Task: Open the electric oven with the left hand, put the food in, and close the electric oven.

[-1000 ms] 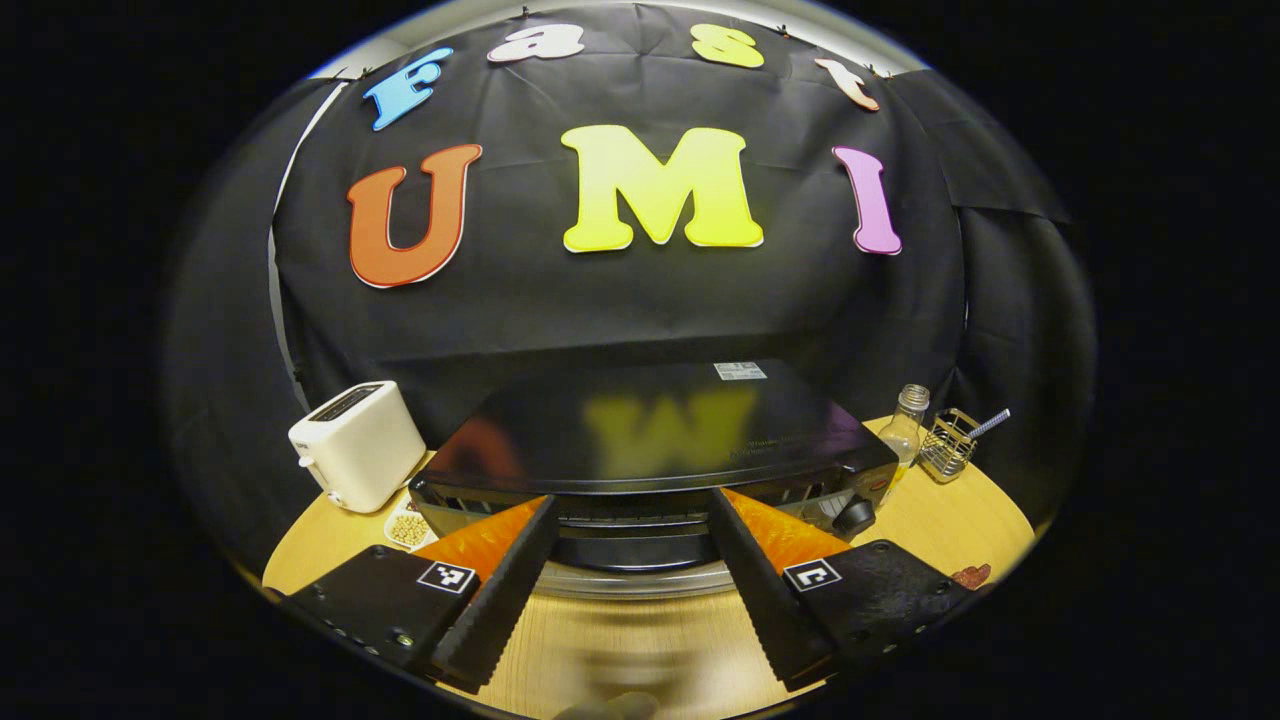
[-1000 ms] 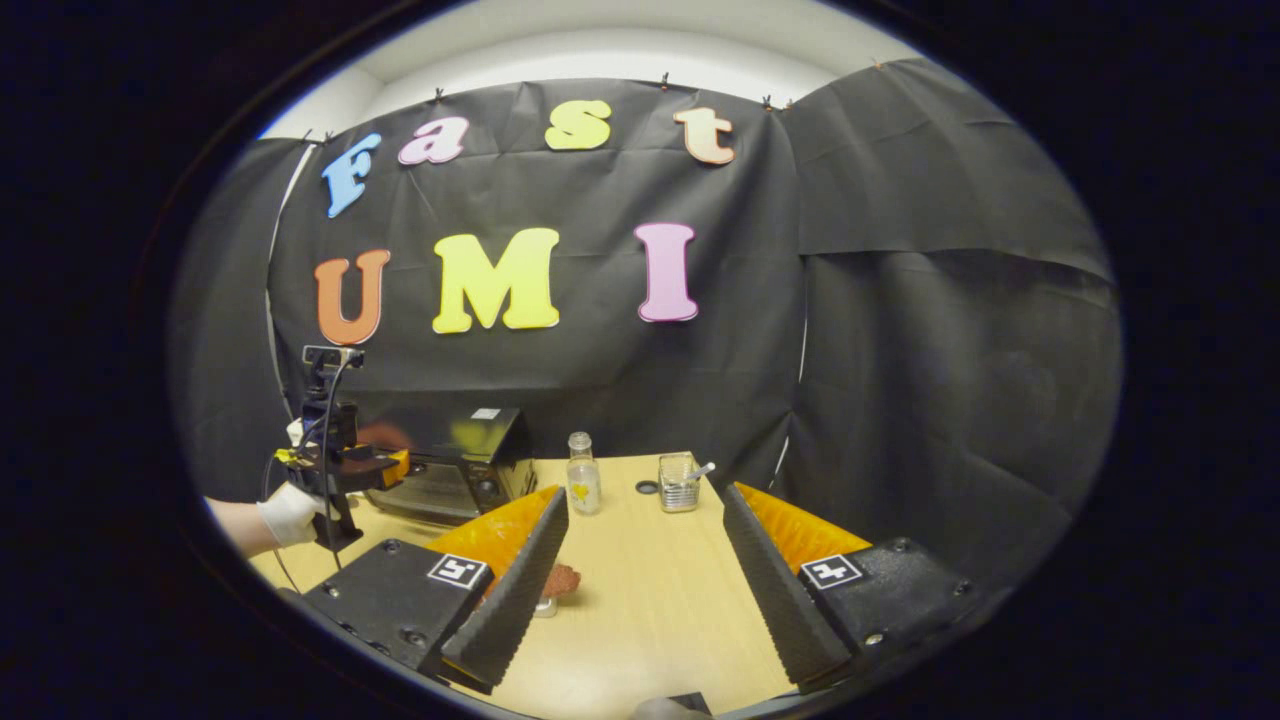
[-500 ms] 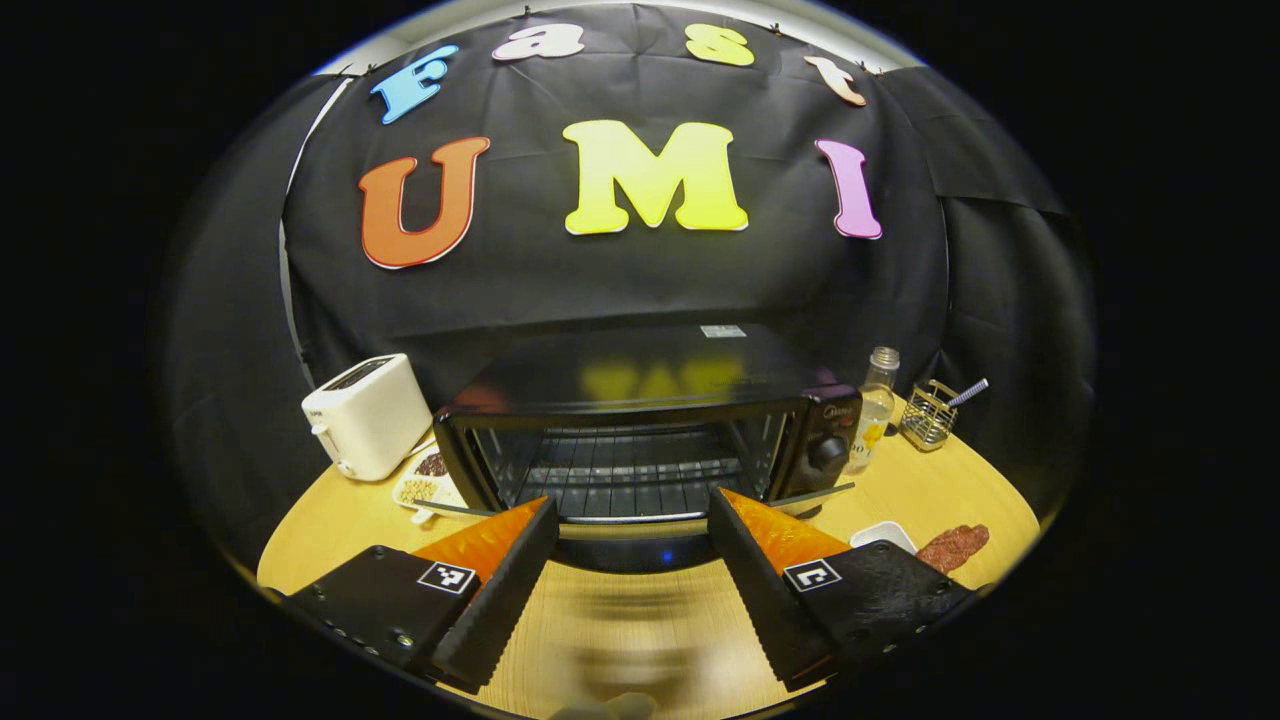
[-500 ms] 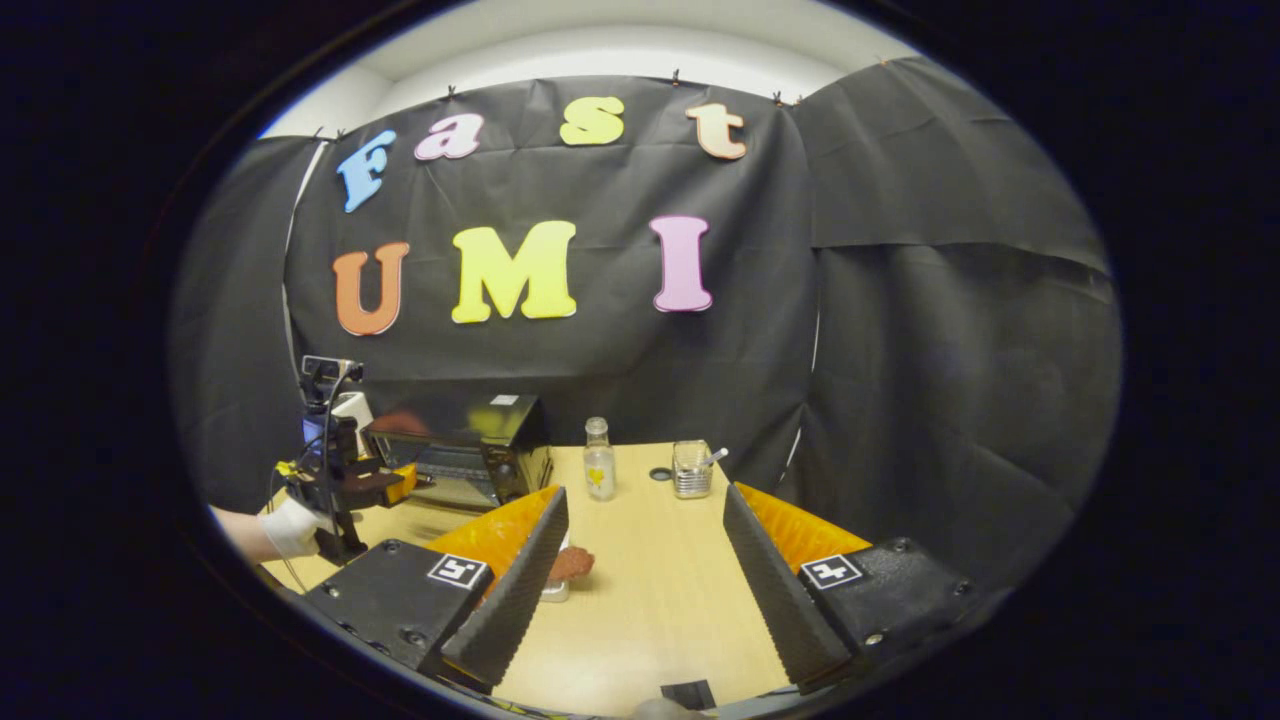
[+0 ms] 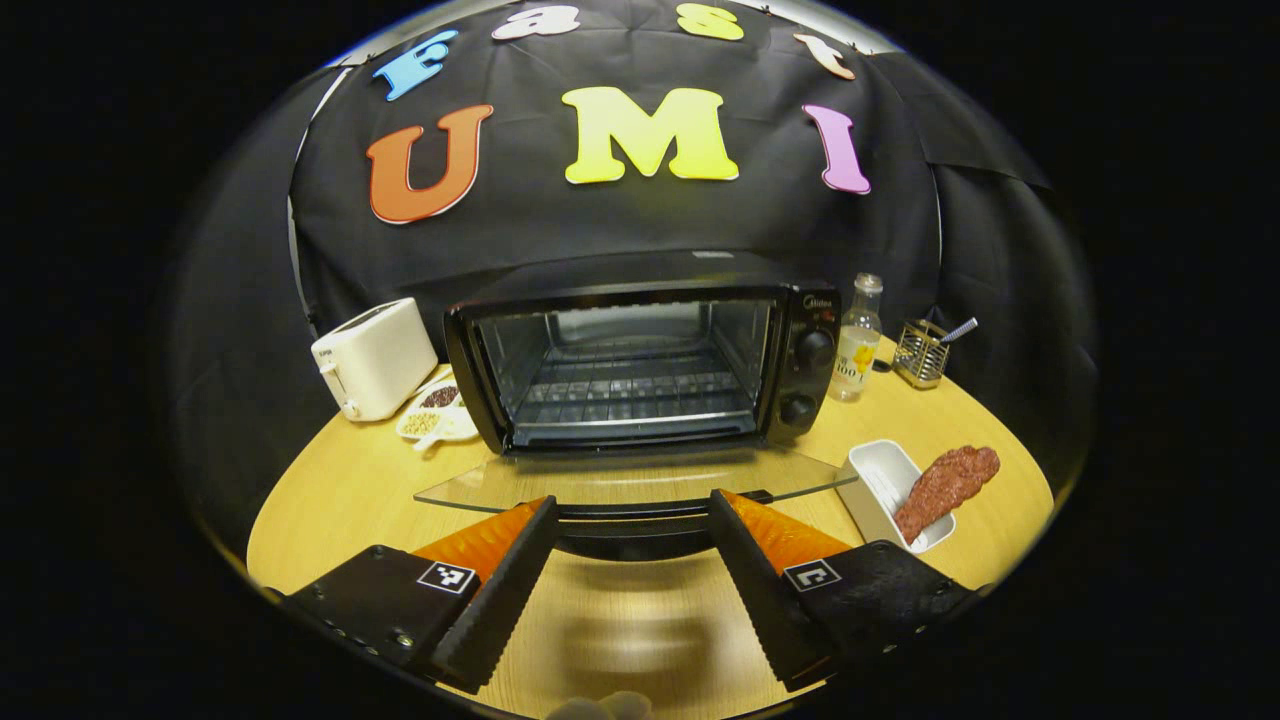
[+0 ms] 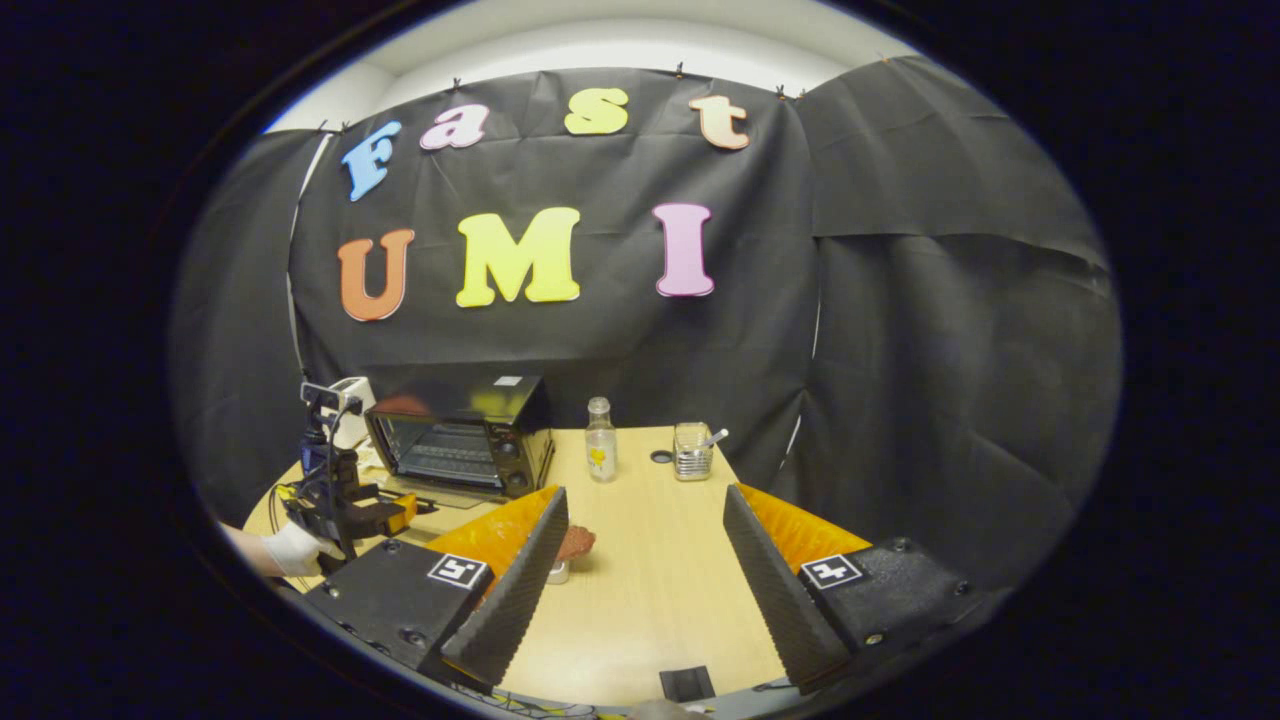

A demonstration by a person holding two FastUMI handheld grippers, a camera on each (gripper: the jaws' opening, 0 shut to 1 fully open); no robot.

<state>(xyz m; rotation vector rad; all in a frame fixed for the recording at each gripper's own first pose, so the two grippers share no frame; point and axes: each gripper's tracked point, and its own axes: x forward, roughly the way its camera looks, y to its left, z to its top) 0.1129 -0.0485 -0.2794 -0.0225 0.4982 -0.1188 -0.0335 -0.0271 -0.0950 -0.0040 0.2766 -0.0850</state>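
Though door (image 5: 640, 478) down, oven (image 5: 640, 350) rack bare.

The left gripper (image 5: 632, 520) hung low and level with its fingers spread wide apart, nothing between them. The right gripper (image 6: 645, 515) sat the same way, jaws parted and empty. A gloved hand (image 6: 291, 549) gripped the left tool's handle.
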